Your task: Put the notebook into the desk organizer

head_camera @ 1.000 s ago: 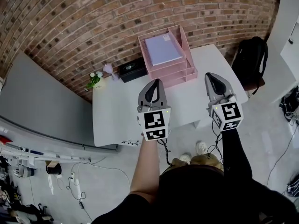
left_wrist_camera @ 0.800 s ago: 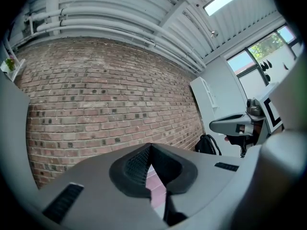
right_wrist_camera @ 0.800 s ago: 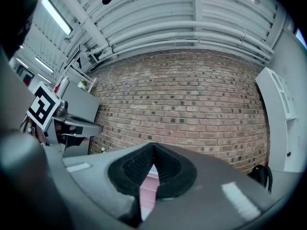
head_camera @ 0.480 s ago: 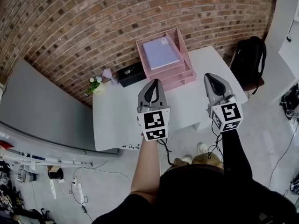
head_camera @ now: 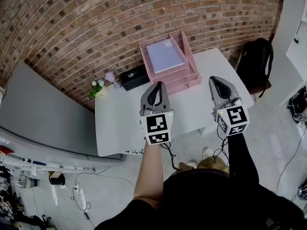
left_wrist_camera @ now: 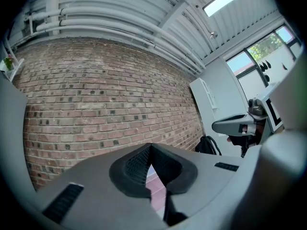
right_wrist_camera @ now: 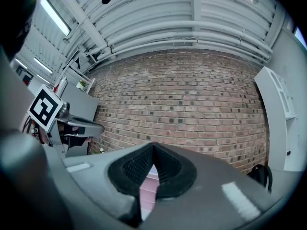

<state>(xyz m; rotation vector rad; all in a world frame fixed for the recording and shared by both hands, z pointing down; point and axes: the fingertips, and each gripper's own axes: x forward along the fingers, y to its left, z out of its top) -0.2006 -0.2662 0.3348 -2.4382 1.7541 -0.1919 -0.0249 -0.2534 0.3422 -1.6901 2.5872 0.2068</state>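
Nothing in my grip, and the notebook (head_camera: 165, 55) looks filed already.
My left gripper (head_camera: 157, 85) and right gripper (head_camera: 218, 80) have their jaws pressed together on nothing above the white table (head_camera: 120, 123). Beyond them the lilac notebook lies flat in the top tray of the pink desk organizer (head_camera: 185, 83). It looks light, thin and bendy, so I'd pinch its near edge.

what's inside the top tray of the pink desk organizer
A pale purple notebook lies flat there, in the top of the pink desk organizer. The lower trays sit under it, so whatever they hold cannot be seen.
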